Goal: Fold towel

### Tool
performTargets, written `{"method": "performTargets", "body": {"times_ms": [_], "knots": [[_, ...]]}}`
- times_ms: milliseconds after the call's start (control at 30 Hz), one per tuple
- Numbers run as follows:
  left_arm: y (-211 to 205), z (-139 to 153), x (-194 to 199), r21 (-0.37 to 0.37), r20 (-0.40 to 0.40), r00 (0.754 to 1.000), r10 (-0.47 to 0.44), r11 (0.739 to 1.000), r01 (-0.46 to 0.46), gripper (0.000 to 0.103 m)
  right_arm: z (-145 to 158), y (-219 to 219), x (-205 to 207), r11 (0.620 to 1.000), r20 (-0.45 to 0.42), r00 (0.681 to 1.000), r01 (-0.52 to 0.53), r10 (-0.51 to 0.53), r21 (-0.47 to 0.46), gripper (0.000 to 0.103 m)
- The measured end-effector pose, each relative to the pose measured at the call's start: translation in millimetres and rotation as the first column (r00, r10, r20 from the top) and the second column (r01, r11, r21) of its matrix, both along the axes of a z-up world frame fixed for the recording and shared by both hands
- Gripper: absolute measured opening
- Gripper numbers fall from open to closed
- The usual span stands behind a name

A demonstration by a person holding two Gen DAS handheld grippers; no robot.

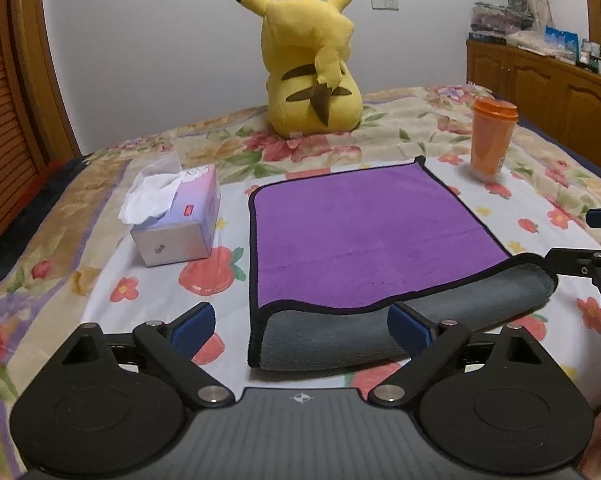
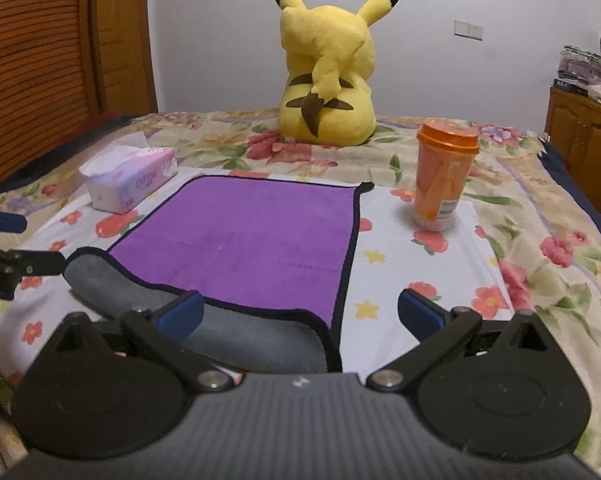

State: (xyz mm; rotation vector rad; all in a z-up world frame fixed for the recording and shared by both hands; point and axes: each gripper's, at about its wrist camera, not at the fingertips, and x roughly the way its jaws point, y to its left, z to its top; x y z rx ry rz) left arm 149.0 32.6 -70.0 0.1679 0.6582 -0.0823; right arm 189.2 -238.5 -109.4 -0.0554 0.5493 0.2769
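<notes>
One bed (image 1: 380, 148) under a floral sheet fills both views. On it sits one yellow Pikachu plush (image 1: 310, 60), upper centre of the frame, its back to the cameras. One purple towel (image 1: 360, 232) with black edging lies in the middle of the left wrist view, purple side up, its near edge rolled over so the grey underside shows as a rounded fold at lower centre. One tissue box (image 1: 180, 220) stands left of the towel, a white tissue sticking out of its top. One orange lidded cup (image 1: 492, 140) stands upright at the towel's far right corner, just apart from it; what it holds cannot be told.

Two grippers: the left gripper (image 1: 300, 328) has its jaws spread wide, straddling the fold's left end, gripping nothing. The right gripper (image 2: 300, 314) likewise stands wide open over the fold's right corner.
</notes>
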Motion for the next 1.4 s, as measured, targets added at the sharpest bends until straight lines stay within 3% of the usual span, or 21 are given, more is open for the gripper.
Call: {"method": "performTargets", "body": {"times_ms": [267,533,667,1000,1200,1400], "knots": [[16,-12,25,-0.043,-0.070,0.997,-0.019,0.999,0.016,0.088,-11,3,13,1.000,-0.043,0.999,-0.027,0.027,-0.013,0.103],[26,-19,42,-0.068,-0.110,0.993,-0.049,0.997,0.042,0.070,-20,4,31,0.999,-0.086,0.995,-0.042,0.040,-0.013,0.102],[28,-25,48,-0.076,-0.127,0.989,-0.071,0.995,0.061,0.068,-27,4,40,0.999,-0.125,0.991,-0.049,0.048,-0.011,0.088],[38,-43,59,-0.112,-0.212,0.976,-0.042,0.994,0.018,0.056,-43,-1,54,0.998,-0.244,0.968,-0.047,0.053,0.028,0.085],[39,-46,58,-0.119,-0.230,0.972,-0.046,0.993,0.019,0.048,-42,-3,54,0.996,-0.279,0.957,-0.063,0.078,0.062,0.075],[38,-48,57,-0.123,-0.242,0.969,-0.053,0.992,0.024,0.036,-42,-2,54,0.994,-0.295,0.950,-0.089,0.103,0.061,0.051]]}}
